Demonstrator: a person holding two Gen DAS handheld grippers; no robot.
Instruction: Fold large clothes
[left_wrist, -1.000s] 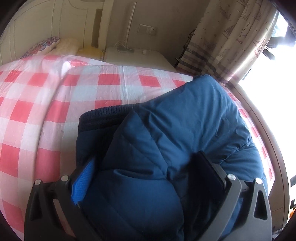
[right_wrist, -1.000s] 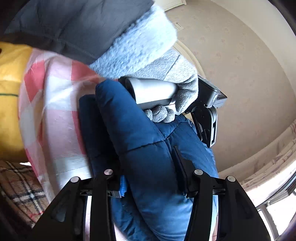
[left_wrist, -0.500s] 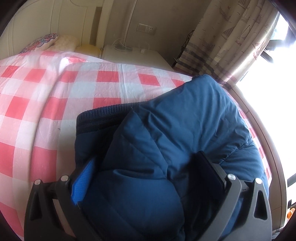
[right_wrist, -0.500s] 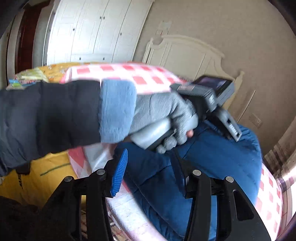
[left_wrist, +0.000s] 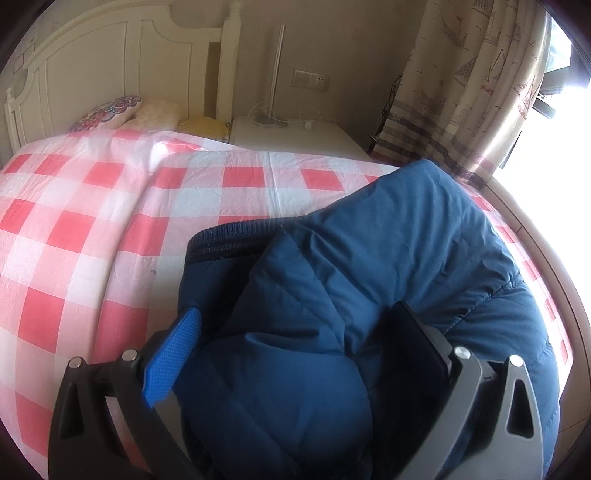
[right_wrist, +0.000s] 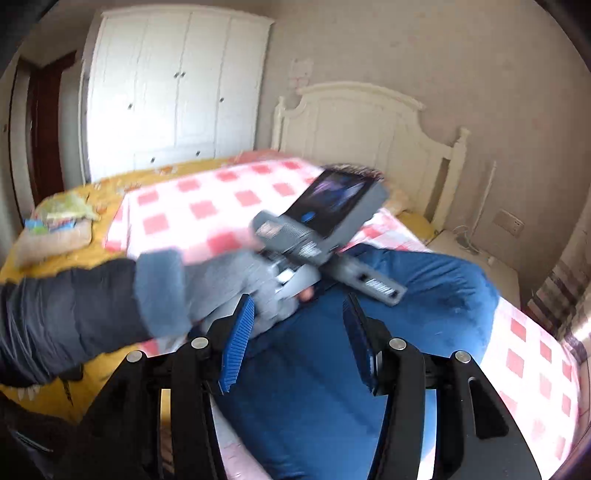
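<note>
The blue padded jacket (left_wrist: 369, 280) looks soft, bulky, slippery; best taken by its ribbed hem. Left tool (left_wrist: 295, 354) clamps its bunched fabric; right tool (right_wrist: 299, 339), opening, holds nothing.

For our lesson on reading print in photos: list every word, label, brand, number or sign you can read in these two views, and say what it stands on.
No text can be read in either view.
White label patches on the grey body of the left gripper: blurred by motion, unreadable.
Colourful packets at the bed's far corner: print too small and blurred.
Curtain: boat drawings only, no words.
</note>
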